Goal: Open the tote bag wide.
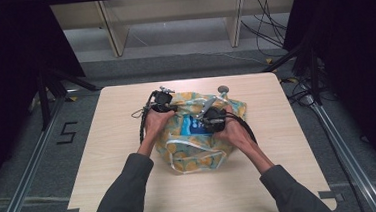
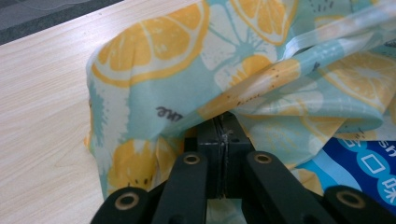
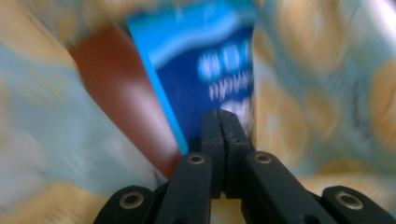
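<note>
Left gripper (image 2: 223,122): jaws closed, pinching the bag (image 1: 199,150) rim fabric.
Right gripper (image 3: 223,119): jaws closed at the blue packet (image 3: 210,65); hold on it unclear through blur.
Bag place: table (image 1: 119,156) centre.
Packet axis: roughly 6 to 12 o'clock, top toward 12.
Risk: thin fabric slipping free, mouth collapsing over packet.

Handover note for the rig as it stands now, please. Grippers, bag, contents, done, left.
Left gripper: jaws shut on the bag's rim, far left side of the opening.
Right gripper: jaws shut, down in the opening against the blue packet; view blurred, so a grip on it is uncertain.
Bag: orange-slice print, mid-table, mouth held open. A brown item sits beside the packet.
Done: bag opened, packet partly inside.
Left: probably seat or pull the packet.
</note>
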`<state>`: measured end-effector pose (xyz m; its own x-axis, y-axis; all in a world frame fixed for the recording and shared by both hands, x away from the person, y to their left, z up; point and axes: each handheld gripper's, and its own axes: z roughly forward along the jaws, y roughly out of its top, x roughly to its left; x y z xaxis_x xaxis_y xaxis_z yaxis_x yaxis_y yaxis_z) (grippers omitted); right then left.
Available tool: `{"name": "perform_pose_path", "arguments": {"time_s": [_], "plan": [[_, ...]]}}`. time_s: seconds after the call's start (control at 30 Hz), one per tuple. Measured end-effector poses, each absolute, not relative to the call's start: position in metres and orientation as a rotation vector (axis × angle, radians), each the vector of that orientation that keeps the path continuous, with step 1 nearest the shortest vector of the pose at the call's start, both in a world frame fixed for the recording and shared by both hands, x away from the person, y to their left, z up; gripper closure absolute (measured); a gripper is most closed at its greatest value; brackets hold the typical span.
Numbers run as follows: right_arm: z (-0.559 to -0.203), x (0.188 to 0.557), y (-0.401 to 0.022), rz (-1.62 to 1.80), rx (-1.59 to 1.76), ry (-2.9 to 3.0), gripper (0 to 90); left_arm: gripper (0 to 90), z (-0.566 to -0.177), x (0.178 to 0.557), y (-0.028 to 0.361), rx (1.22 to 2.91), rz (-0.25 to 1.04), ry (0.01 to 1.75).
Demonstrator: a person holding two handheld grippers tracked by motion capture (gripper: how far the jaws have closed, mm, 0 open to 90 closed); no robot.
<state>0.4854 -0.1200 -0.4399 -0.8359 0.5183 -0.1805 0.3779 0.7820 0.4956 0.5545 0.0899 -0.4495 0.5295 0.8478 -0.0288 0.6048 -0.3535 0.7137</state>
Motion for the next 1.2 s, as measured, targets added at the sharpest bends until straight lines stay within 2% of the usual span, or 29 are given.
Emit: {"name": "perform_pose_path", "arguments": {"time_s": [0.07,0.17,0.37,0.57,0.73,0.87,1.03,1.13,1.2], "plan": [[-0.445,0.487,-0.13,0.67,0.732,2.642,90.0,88.3,-0.45,0.554,0.091,2.075,0.441,1.178],[-0.442,0.49,-0.14,0.527,0.734,2.576,90.0,88.4,-0.45,0.554,0.091,2.074,0.431,1.168],[-0.451,0.518,-0.168,0.354,0.796,2.44,90.0,88.6,-0.449,0.553,0.091,2.067,0.422,1.16],[-0.455,0.537,-0.196,0.394,0.932,2.394,90.0,88.9,-0.449,0.554,0.093,2.061,0.414,1.159],[-0.467,0.542,-0.202,0.411,0.989,2.46,90.0,88.9,-0.45,0.553,0.092,2.061,0.421,1.16],[-0.453,0.534,-0.206,0.501,1.032,2.462,90.0,87.7,-0.45,0.552,0.094,2.066,0.419,1.146],[-0.421,0.511,-0.209,0.727,0.929,2.427,90.0,85.0,-0.447,0.547,0.095,2.057,0.409,1.122],[-0.415,0.493,-0.201,0.897,0.901,2.419,90.0,81.8,-0.439,0.537,0.093,2.034,0.394,1.098],[-0.413,0.483,-0.191,0.886,0.83,2.474,90.0,80.4,-0.432,0.526,0.09,2.015,0.392,1.063]]}}
